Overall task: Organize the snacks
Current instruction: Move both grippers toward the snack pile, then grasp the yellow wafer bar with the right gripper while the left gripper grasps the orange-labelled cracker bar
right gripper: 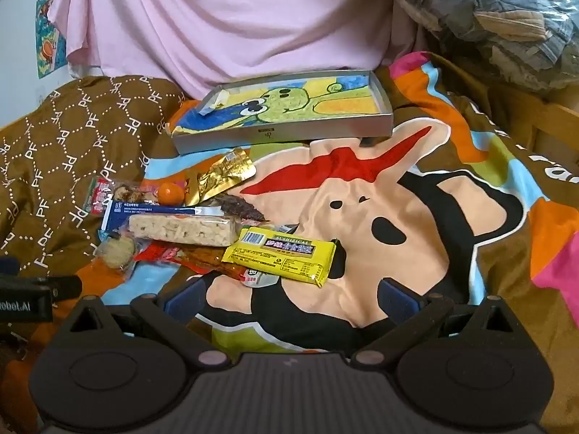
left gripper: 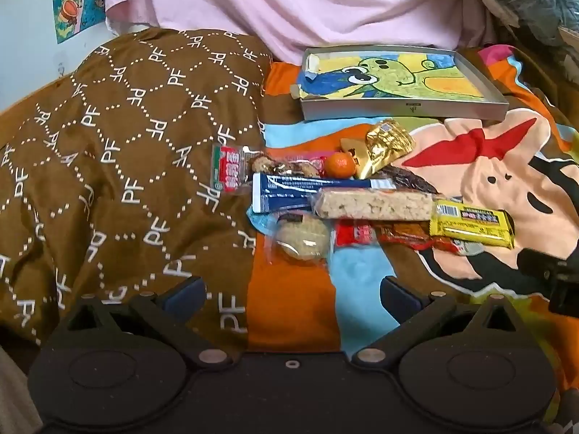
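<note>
A heap of snacks lies on a cartoon-print blanket: a yellow bar (left gripper: 472,225) (right gripper: 280,255), a clear-wrapped rice bar (left gripper: 374,204) (right gripper: 181,230), a blue packet (left gripper: 286,193) (right gripper: 144,213), a round biscuit (left gripper: 302,240) (right gripper: 115,251), a small orange (left gripper: 339,164) (right gripper: 169,191), a gold pouch (left gripper: 385,148) (right gripper: 222,175) and red packets (left gripper: 383,234) (right gripper: 181,255). Behind them sits a shallow grey box (left gripper: 405,108) (right gripper: 289,133) lined with a green cartoon drawing. My left gripper (left gripper: 293,294) hangs open just short of the biscuit. My right gripper (right gripper: 289,294) is open, below the yellow bar.
A brown quilt with a PF pattern (left gripper: 108,166) (right gripper: 65,144) bulges at the left of the snacks. Pink cloth (left gripper: 289,0) (right gripper: 217,18) hangs behind the box. A bag of folded clothes (right gripper: 506,21) is piled at the back right. The other gripper shows at each view's edge (left gripper: 553,278) (right gripper: 29,296).
</note>
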`<state>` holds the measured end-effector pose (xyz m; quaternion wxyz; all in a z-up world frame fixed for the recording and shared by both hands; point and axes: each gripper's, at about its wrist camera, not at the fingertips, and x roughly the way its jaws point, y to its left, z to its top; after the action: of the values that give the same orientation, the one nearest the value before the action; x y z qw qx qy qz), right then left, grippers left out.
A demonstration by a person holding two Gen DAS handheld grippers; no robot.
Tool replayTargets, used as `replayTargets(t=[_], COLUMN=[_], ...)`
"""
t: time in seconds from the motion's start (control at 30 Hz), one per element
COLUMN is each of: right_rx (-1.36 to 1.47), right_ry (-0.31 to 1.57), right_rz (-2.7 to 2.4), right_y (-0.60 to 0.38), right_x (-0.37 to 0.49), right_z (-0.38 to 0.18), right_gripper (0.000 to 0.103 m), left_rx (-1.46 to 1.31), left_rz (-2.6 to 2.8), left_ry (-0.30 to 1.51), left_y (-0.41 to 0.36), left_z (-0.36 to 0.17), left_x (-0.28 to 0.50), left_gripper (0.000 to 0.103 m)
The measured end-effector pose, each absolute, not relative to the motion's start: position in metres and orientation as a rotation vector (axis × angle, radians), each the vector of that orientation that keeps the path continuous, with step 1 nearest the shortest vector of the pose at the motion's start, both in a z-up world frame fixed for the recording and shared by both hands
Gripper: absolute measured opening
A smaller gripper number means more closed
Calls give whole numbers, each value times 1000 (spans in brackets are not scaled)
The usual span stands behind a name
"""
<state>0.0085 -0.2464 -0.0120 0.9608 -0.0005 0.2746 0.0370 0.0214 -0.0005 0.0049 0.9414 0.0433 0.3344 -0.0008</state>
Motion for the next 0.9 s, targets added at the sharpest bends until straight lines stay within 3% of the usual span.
replayTargets(t=[0.9], right_rx=[-167], right_ry=[576], right_rz=[352], right_y=[-242], right_x=[86], right_z=[-24], right_gripper=[103], left_rx=[253], left_rz=[-324], left_ry=[594], left_y=[-2], left_z=[0], left_x=[123], left_gripper=[102])
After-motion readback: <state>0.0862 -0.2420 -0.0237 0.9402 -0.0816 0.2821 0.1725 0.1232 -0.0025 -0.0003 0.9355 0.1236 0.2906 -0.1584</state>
